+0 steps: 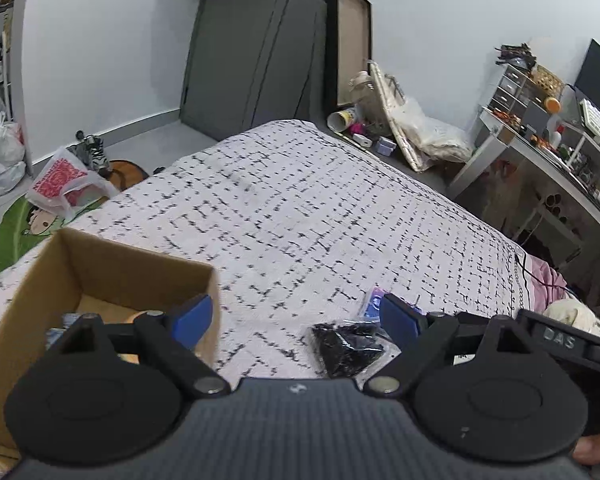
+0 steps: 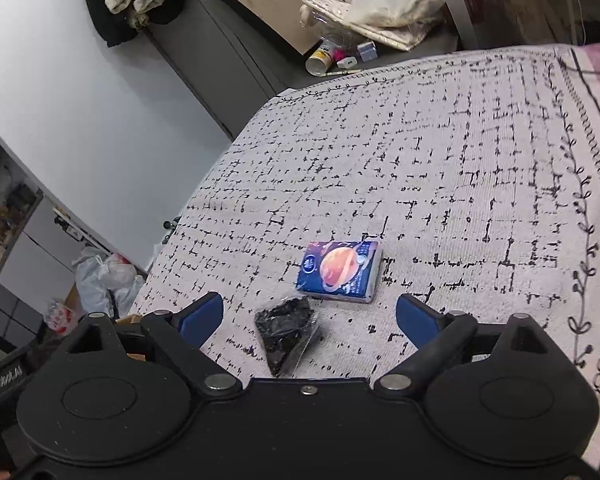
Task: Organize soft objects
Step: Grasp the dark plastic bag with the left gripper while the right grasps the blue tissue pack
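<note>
A small clear bag of black stuff (image 2: 288, 328) lies on the patterned bedspread (image 2: 420, 168), with a blue tissue pack (image 2: 340, 272) showing an orange planet just beyond it. My right gripper (image 2: 310, 316) hovers open above the bag, its blue pads (image 2: 202, 316) well apart from it. In the left wrist view the same black bag (image 1: 346, 346) lies between the open fingers of my left gripper (image 1: 296, 318), and the tissue pack (image 1: 374, 302) peeks out by the right pad. An open cardboard box (image 1: 76, 272) stands on the bed at the left, partly behind the left pad (image 1: 194, 316).
The box holds a few items, mostly hidden. The other gripper's black body (image 1: 560, 340) sits at the right. Plastic bags (image 1: 64, 184) lie on the floor beyond the bed's left edge. A cluttered desk (image 1: 548, 148) and piled bags (image 1: 416, 132) stand at the far right.
</note>
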### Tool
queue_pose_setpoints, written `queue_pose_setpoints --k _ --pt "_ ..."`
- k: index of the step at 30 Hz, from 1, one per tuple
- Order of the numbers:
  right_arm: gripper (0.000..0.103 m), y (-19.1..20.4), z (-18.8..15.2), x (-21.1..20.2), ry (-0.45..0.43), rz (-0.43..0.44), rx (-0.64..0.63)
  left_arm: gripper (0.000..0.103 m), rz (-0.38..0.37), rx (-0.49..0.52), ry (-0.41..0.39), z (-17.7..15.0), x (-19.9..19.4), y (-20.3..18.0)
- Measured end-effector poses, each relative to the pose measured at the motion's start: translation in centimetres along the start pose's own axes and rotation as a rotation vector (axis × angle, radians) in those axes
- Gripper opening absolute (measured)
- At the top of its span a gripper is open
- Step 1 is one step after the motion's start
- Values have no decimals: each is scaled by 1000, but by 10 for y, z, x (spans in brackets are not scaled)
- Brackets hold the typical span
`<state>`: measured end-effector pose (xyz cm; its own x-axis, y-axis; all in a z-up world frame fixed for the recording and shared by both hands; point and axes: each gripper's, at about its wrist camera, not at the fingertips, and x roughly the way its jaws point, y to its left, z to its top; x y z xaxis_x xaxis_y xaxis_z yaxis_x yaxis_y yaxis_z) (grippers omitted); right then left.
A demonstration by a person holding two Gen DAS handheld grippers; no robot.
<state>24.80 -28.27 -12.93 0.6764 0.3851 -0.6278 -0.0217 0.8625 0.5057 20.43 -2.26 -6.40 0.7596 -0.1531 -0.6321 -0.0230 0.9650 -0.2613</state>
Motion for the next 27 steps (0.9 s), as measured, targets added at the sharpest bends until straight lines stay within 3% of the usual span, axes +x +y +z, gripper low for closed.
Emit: queue_pose_setpoints --k 5,11,15,21,27 --pt "79 -23 3 16 -36 25 66 87 -10 23 3 -11 24 -17" --pt "67 -48 3 45 -4 77 148 81 -49 11 20 -21 55 -28" --pt "67 -59 2 60 23 89 182 74 -35 8 65 -29 79 -31" --pt "66 -68 3 74 42 126 189 73 -19 -1 146 -38 111 -27" --pt "66 -68 5 83 50 140 172 73 -28 -24 174 -44 128 -23"
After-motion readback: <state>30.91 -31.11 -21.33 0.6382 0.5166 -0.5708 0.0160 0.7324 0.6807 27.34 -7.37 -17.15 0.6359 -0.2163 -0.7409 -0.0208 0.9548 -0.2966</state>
